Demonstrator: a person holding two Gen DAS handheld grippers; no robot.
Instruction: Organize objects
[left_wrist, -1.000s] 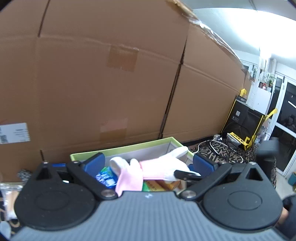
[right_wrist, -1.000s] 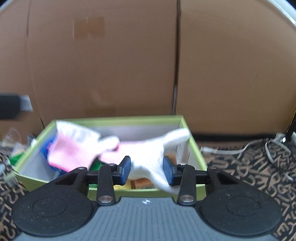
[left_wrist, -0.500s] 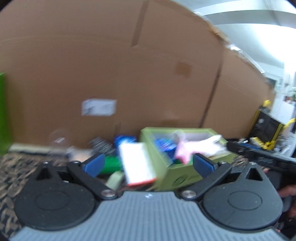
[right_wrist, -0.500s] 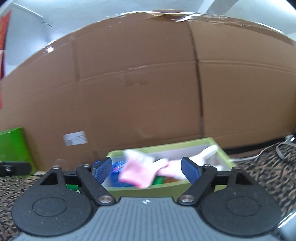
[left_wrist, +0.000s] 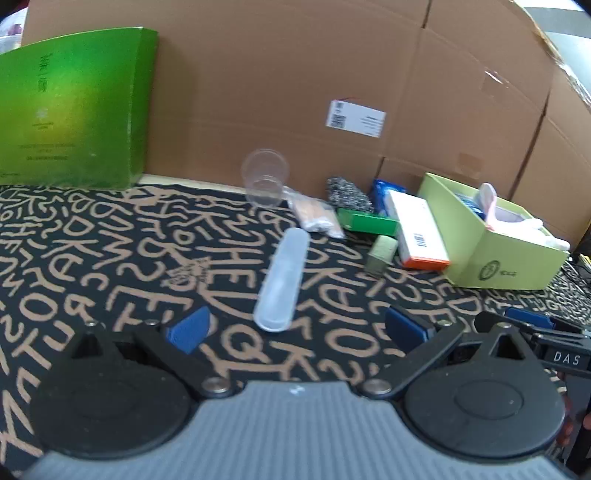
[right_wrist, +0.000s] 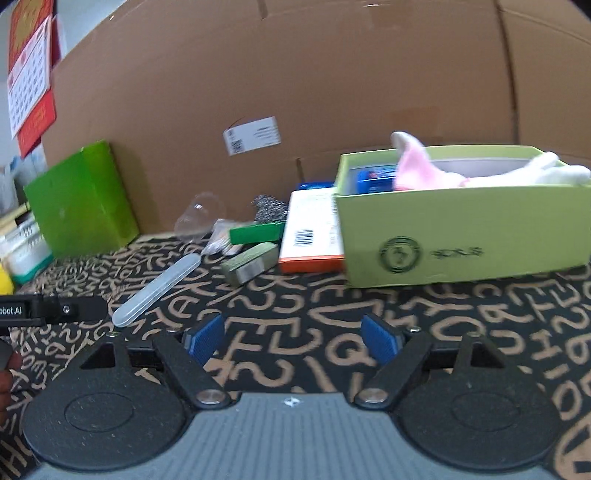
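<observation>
Left hand-held gripper hangs over the patterned cloth with its blue pads spread wide and nothing between them; the right hand-held gripper does likewise, jaws apart and empty, just in front of the pale green box. A frosted plastic case lies on the cloth to the left of that box, well apart from it and just ahead of the left hand-held gripper. Between case and box sit a small olive block and a white carton with an orange end, the carton leaning against the box's left side. Behind these, further left of the box, lie a green packet, a clear bag of sticks, a tipped clear cup, a speckled bundle and a blue packet. Inside the box rest a pink-and-white glove, its fingers hanging over the right rim, and a blue pack. A tall bright green box stands far left of the pale one, against the cardboard wall behind everything.
</observation>
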